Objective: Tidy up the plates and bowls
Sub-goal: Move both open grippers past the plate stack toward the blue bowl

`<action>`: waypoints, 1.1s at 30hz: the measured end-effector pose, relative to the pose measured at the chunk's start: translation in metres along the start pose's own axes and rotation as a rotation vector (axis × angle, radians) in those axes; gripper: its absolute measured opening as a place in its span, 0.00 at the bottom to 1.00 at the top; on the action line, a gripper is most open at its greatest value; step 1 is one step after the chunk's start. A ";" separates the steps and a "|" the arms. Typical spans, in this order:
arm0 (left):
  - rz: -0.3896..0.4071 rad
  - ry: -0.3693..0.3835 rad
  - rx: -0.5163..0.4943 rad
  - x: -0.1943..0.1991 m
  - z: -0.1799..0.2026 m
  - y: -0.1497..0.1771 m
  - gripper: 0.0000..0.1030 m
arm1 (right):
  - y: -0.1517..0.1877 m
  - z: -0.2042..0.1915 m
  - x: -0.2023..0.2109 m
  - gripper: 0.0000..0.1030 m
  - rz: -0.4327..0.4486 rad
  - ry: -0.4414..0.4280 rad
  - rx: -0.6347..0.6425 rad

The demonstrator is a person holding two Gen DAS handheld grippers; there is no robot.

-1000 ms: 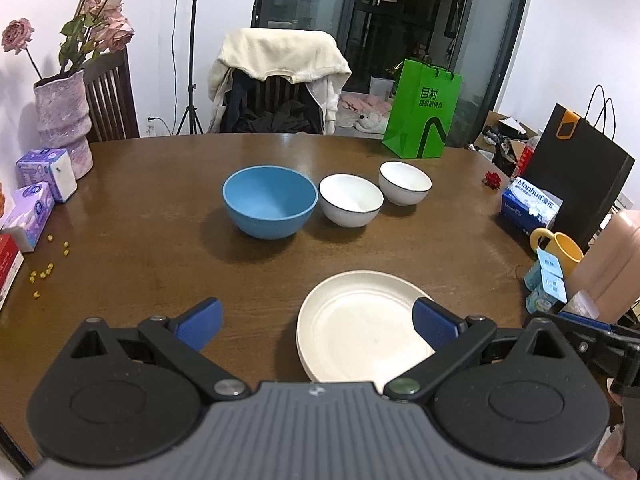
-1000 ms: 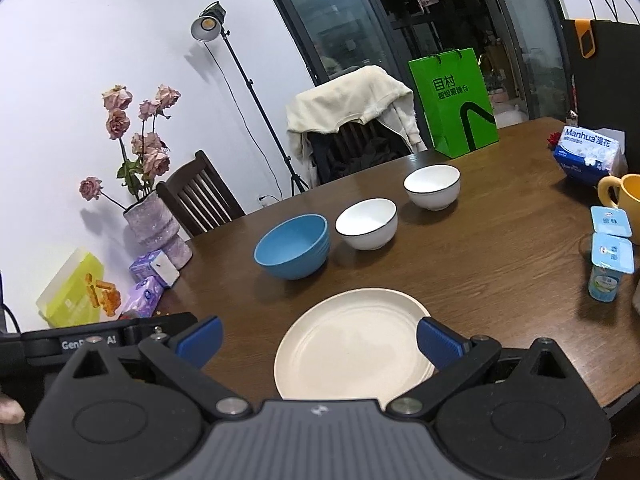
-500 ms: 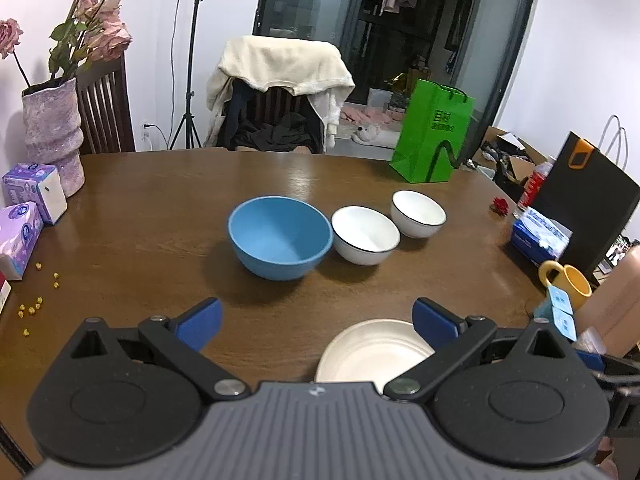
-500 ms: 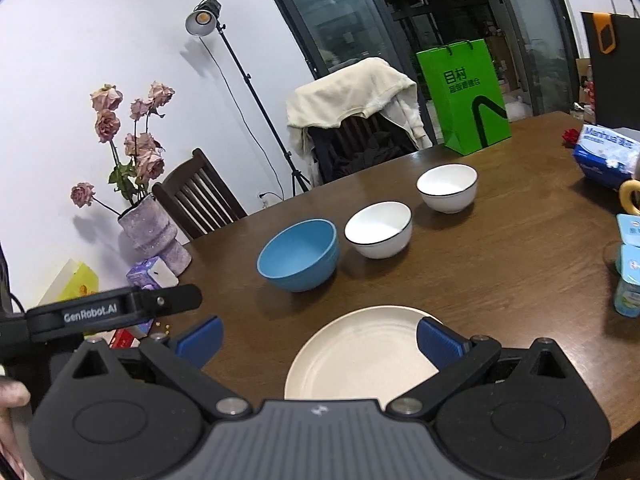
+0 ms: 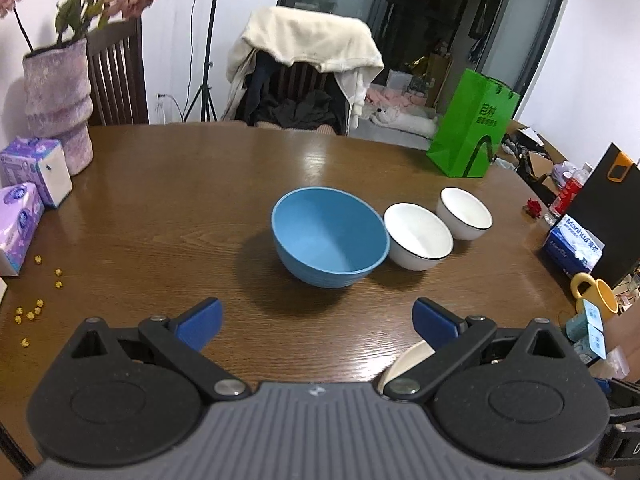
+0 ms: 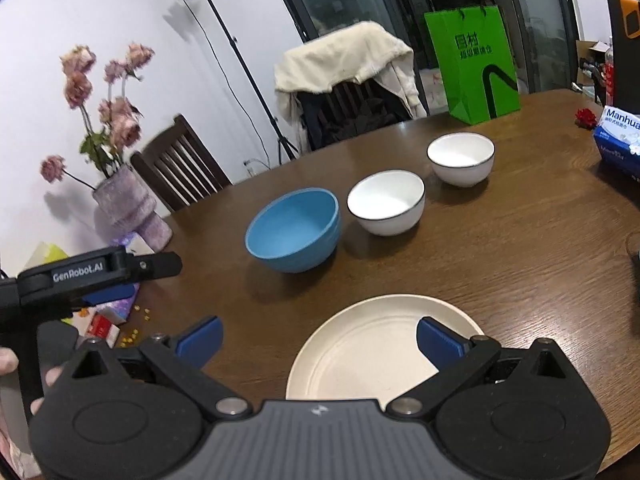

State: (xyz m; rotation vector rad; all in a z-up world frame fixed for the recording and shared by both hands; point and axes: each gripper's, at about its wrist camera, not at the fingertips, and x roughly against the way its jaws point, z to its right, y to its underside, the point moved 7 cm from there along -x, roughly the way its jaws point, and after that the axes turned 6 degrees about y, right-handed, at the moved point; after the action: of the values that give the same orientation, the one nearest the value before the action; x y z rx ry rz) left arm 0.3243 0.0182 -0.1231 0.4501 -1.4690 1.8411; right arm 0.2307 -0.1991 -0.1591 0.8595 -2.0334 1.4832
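Left wrist view, listed from the left edge of the frame to the right. Far left: purple tissue packs (image 5: 28,184) beside a mauve vase (image 5: 58,100) holding dried pink flowers, with small yellow bits (image 5: 34,308) scattered on the brown table (image 5: 160,208) below them. Bottom centre: left tongs (image 5: 316,322), blue fingers spread wide, nothing between them, held above bare wood. Centre: blue bowl (image 5: 330,236), upright and empty. Just right of it: first white bowl (image 5: 418,236) with a dark rim line, its rim very close to the blue bowl's; whether they touch cannot be told. Next right: second white bowl (image 5: 464,214), same pattern, close beside the first. Lower right: a sliver of the cream plate (image 5: 408,360), mostly hidden behind the right finger. Upper right: green paper bag (image 5: 474,128). Right edge: blue tissue box (image 5: 574,246), yellow mug (image 5: 596,292).

Right wrist view, same order. Left edge: the left tongs (image 6: 100,270) seen side-on, marked GenRobot.AI, gripped by a hand (image 6: 24,376). Bottom centre: right tongs (image 6: 318,340), fingers wide apart and empty, poised over the near half of the cream plate (image 6: 380,340), which lies flat on the table (image 6: 520,248). Middle band: blue bowl (image 6: 294,230), first white bowl (image 6: 386,202), second white bowl (image 6: 460,158), in a diagonal row rising to the upper right. Top right: green paper bag (image 6: 472,64).
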 end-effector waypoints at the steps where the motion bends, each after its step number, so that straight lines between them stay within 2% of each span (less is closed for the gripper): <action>1: -0.004 0.003 0.003 -0.005 -0.004 -0.002 1.00 | 0.000 -0.001 -0.004 1.00 -0.009 0.006 -0.001; 9: -0.016 0.020 0.033 -0.042 -0.024 -0.023 1.00 | -0.021 -0.002 -0.045 1.00 -0.077 0.082 -0.035; 20: -0.056 0.022 0.029 -0.090 -0.036 -0.040 1.00 | -0.058 -0.013 -0.093 1.00 -0.089 0.146 0.019; 33: -0.090 0.004 0.037 -0.138 -0.055 -0.063 1.00 | -0.084 -0.018 -0.154 0.92 -0.132 0.183 -0.059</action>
State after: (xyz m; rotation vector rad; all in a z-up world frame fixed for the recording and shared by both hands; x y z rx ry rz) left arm 0.4720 0.0315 -0.1875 0.5222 -1.3910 1.7996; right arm 0.3978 -0.1686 -0.2059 0.7876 -1.8414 1.3703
